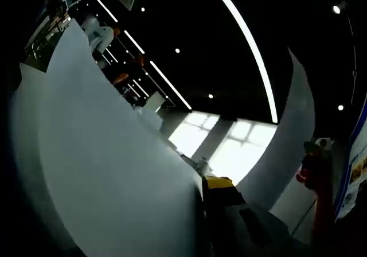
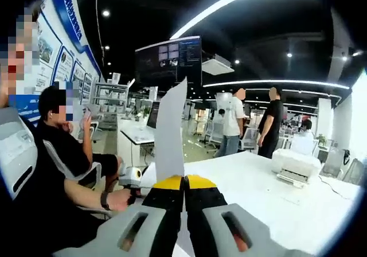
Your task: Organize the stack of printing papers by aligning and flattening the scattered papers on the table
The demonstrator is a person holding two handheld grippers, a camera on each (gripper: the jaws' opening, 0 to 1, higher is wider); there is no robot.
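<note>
Looking along the right gripper [image 2: 184, 182], we see its two yellow-tipped jaws pressed together on the lower edge of the printing papers [image 2: 171, 133], which stand upright as a narrow white strip rising straight above the jaws. We take these papers as our landmark. Far to their left, blue-bordered wall posters [image 2: 54, 33] hang behind a seated person in black [image 2: 63, 148], whose hand [image 2: 121, 199] rests low, just left of the jaws. Just behind the papers hangs a dark overhead screen [image 2: 169, 56]. To the right of the papers lies the white table [image 2: 287, 211], and on it, well to the right, sits a white printer [image 2: 297, 165]. Beyond the table, right of the papers, two standing people [image 2: 252, 122] are near each other.

In the left gripper view, we see the sheets from very close: a broad white surface [image 1: 114, 159] on the left and a curved white edge [image 1: 292, 142] on the right. Between them, bright windows [image 1: 229, 142] show under long ceiling light strips [image 1: 252, 50]. Only one yellow-tipped jaw of the left gripper [image 1: 221, 191] shows, low and right of the broad sheet, so we cannot tell whether it is clenched or released.
</note>
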